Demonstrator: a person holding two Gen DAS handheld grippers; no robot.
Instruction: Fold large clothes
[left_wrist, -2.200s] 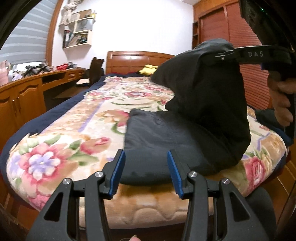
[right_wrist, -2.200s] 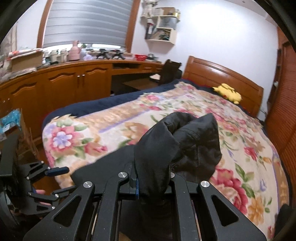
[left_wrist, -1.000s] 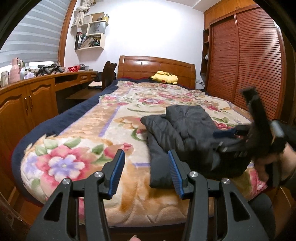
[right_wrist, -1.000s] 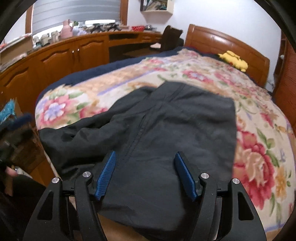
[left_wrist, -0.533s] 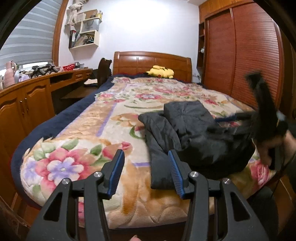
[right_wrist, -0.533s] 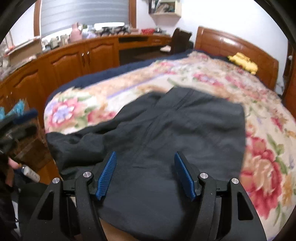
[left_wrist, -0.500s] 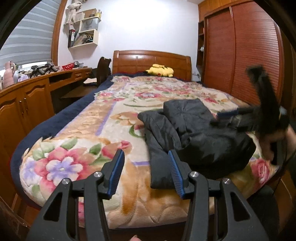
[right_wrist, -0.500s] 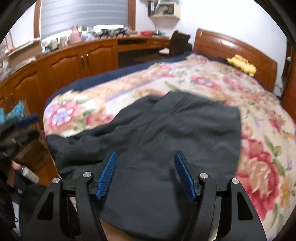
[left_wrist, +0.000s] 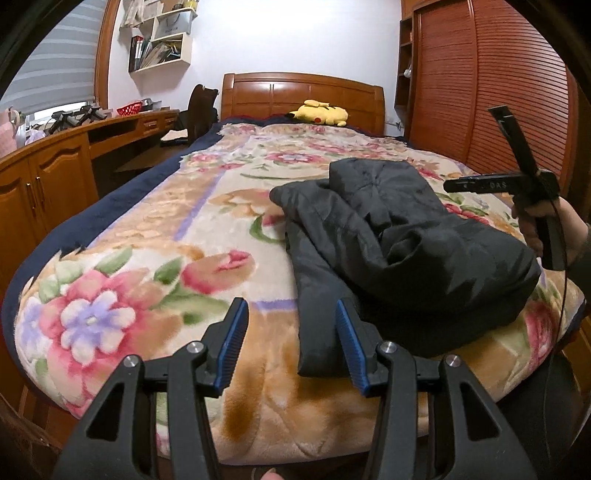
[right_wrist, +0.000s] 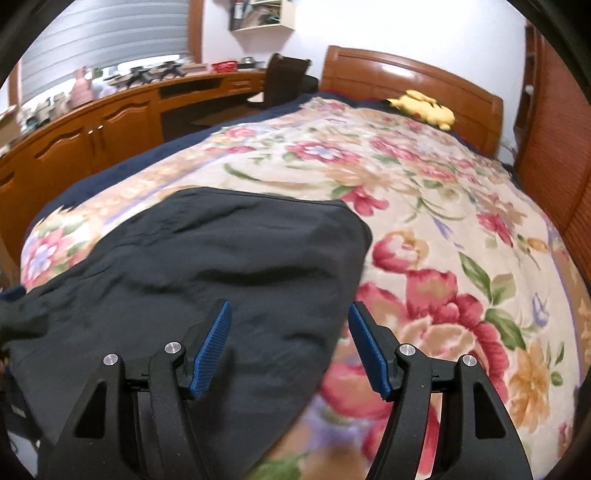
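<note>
Here the dark jacket (left_wrist: 402, 240) lies folded in a heap near the foot of the bed (left_wrist: 155, 258). The left tool (left_wrist: 291, 343) hovers by its hanging edge, jaws spread wide and empty. The right tool (right_wrist: 290, 345) is likewise wide open above the fabric, gripping nothing.

The room is evenly and softly lit — brightest on the white wall (left_wrist: 295, 40) behind the headboard, where it nearly washes out. Shadows are faint. Both views bow hard at the edges, fading into a black rim. The left wrist view is crisp; the right wrist view is smeared, worst across the near floral blanket (right_wrist: 436, 295), and the dark jacket (right_wrist: 207, 266) perhaps loses its folds to that blur.
</note>
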